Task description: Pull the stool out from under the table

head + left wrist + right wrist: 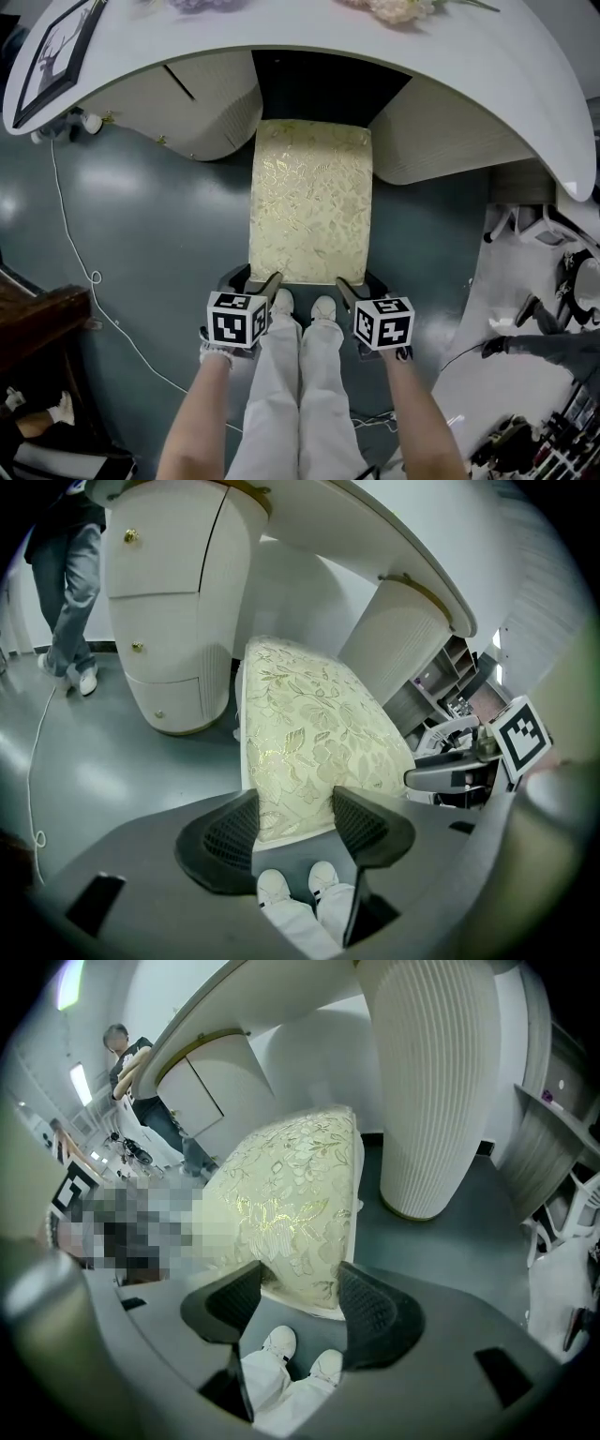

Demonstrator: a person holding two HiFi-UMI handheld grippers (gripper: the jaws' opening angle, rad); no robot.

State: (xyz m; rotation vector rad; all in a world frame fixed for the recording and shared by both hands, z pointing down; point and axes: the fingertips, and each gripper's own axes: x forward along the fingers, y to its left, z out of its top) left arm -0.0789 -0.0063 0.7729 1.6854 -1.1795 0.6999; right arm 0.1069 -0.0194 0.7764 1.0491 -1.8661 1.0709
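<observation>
We are resting the left gripper (273, 280) and right gripper (343, 285), both released with jaws spread, at the near edge of the cream floral-brocade cushioned stool (309, 202), whose far end is lying under the white curved table (487, 66), presumably because that edge gives purchase for drawing it outward.

In the head view the bench (469, 56) arches across the top of the frame. A framed picture (58, 52) lies on its upper-left end and flowers (398, 9) lie at the top edge. The stool (310, 202) stands at centre, its far end under the bench, between the left pedestal (187, 108) and the right pedestal (441, 131). The left gripper (251, 278) and right gripper (361, 284) sit at the stool's lower corners, with the person's shoes (302, 306) between them. A cable (84, 272) runs down the floor at left.
</observation>
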